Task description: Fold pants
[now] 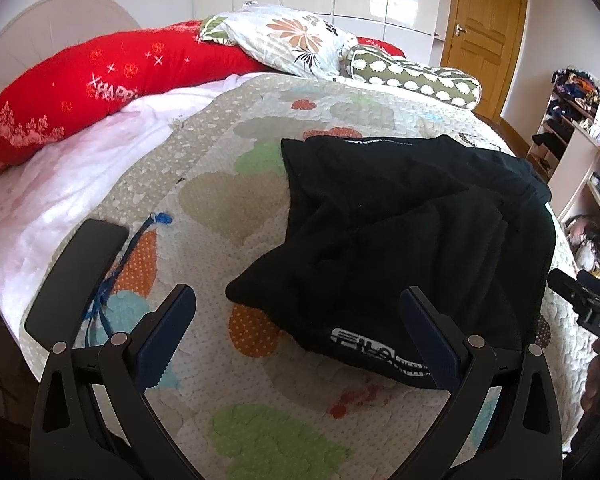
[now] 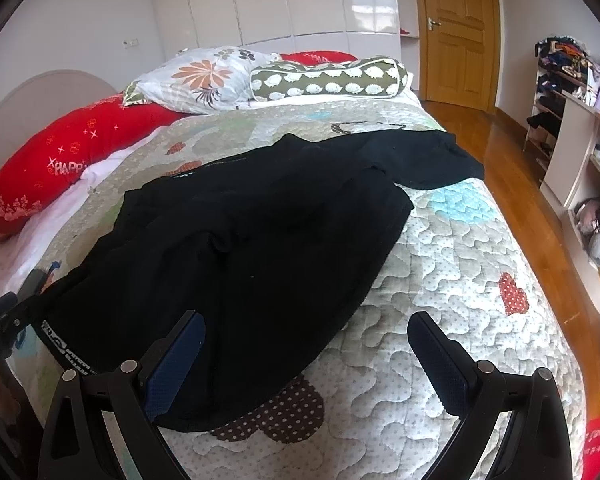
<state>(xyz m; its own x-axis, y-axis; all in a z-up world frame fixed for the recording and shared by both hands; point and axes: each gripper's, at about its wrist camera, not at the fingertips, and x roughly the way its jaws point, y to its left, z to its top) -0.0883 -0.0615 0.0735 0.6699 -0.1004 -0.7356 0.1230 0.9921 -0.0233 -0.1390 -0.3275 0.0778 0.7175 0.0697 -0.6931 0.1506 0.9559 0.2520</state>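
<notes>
A long red embroidered pillow (image 2: 56, 160) lines the bed's left edge. Crumpled black pants with a white-lettered waistband (image 2: 240, 248) lie on the patchwork heart-print quilt (image 2: 460, 280). The left gripper (image 1: 298, 336) and right gripper (image 2: 305, 354) hover above the near edge, fingers spread wide, holding nothing.
</notes>
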